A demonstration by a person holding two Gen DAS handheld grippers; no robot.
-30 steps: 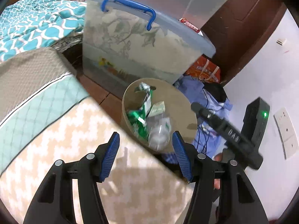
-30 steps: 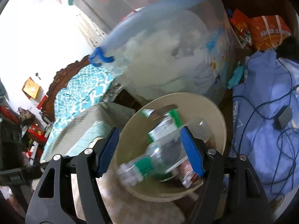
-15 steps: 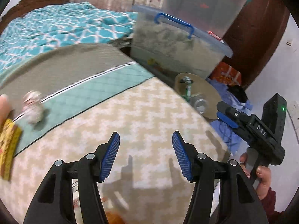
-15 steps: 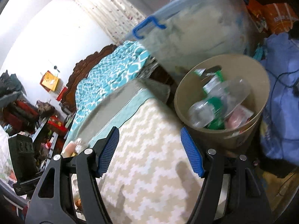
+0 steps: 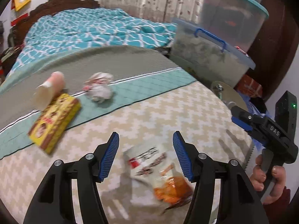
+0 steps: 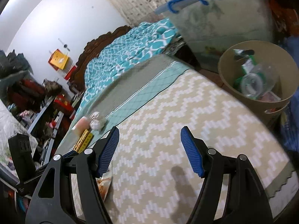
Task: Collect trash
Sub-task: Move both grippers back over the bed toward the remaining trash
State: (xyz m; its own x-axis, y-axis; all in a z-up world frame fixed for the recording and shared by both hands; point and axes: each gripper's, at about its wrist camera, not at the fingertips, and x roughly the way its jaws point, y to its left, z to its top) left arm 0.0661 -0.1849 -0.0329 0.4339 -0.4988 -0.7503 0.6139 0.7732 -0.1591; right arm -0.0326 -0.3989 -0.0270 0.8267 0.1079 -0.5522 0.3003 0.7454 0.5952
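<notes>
Left gripper (image 5: 145, 155): jaws spread wide, nothing between the blue pads, hovering over the zigzag-patterned cover.
Right gripper (image 6: 149, 149): jaws likewise spread and holding nothing; in the left wrist view it shows at the right edge, gripped in a bare hand (image 5: 269, 175).
Bed cover (image 5: 168, 112): cream and tan zigzag weave at the near end, then a teal quilted band (image 5: 149, 87), then a grey-green stretch; a teal and white patterned blanket (image 5: 97, 29) lies crumpled beyond it, against a carved dark headboard (image 5: 56, 3).
Room: white wall with a yellow card (image 6: 59, 59) pinned up, pale curtain (image 5: 149, 0) behind the bed, cluttered shelves (image 6: 37, 100) off to the side in the right wrist view.
Storage boxes: a translucent box with blue handle (image 5: 211, 56) stands beside the bed, a second clear box (image 5: 233, 15) stacked above it.
Snack wrapper (image 5: 158, 171): white and orange, flat on the zigzag cover, directly beneath the left gripper's opening and reaching toward its right finger; blurred, print unreadable.
Yellow carton (image 5: 54, 123): on the cover's teal band, well left of the left gripper.
Pale tube (image 5: 50, 91): blurred, just behind the yellow carton, touching or overlapping it.
Crumpled paper ball (image 5: 100, 87): on the teal band, near the tube, apart from both grippers.
Trash bin (image 6: 231, 74): tan, round, on the floor off the bed's corner, beside the handled box; a clear plastic bottle (image 6: 256, 82) and green wrappers (image 6: 246, 67) lie inside.
Bin to right gripper: ahead and to its right, well apart.
</notes>
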